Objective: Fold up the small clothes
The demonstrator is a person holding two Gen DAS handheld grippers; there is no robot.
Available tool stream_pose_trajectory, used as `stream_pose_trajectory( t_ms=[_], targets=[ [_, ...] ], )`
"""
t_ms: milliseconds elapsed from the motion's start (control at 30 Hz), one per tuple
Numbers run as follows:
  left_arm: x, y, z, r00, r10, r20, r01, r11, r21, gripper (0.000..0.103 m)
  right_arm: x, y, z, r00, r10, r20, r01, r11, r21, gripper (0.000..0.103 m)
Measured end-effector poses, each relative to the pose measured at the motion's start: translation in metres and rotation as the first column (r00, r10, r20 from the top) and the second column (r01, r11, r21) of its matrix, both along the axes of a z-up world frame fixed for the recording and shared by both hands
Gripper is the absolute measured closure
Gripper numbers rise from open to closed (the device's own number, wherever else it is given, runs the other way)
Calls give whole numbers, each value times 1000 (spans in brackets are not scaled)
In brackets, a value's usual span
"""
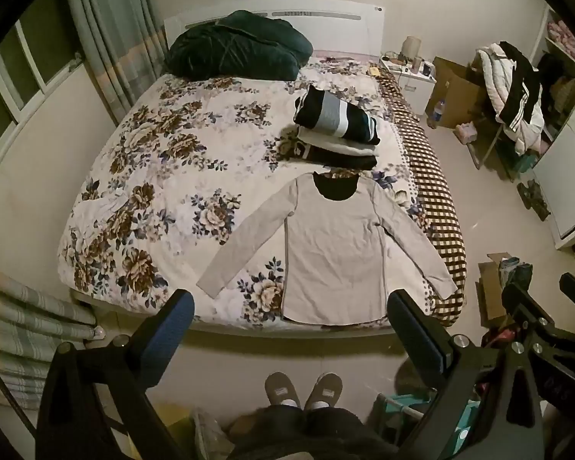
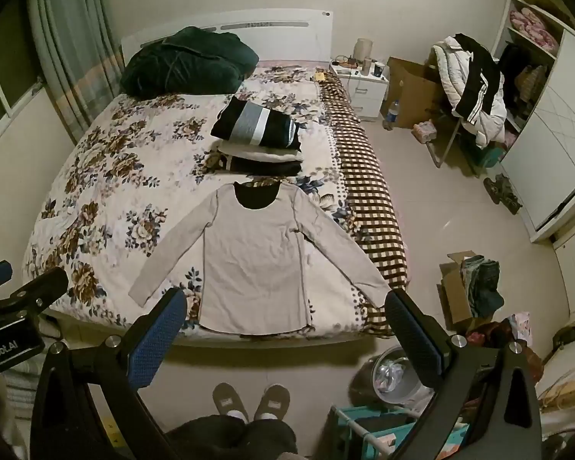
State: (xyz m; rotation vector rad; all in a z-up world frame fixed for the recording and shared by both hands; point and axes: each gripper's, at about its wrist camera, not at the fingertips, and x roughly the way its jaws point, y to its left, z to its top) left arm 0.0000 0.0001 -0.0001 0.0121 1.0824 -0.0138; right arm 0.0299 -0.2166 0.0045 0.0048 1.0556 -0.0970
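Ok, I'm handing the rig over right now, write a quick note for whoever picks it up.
Left gripper: open, empty, held off the foot of the bed.
Right gripper: open, empty, beside it.
Beige long-sleeve shirt: spread flat near the bed's foot, both sleeves out, unfolded.
Done: a stack of folded clothes sits just beyond the shirt's collar.
Left: fold the shirt and probably add it to the stack.

Black angular left gripper (image 1: 289,316) and right gripper (image 2: 285,314), blue dimpled finger pads (image 2: 159,339), silver screws; grey slippers (image 1: 303,390), dark trousers.
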Motion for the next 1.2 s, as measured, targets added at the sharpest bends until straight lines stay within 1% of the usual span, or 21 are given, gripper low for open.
stream_pose_trajectory(
  t_ms=[1200],
  targets=[
    [1,-1,4,1000,-4,12,4,1000,0,0,-6,-2,15,1000,-4,17,4,1000,-15,0]
  ],
)
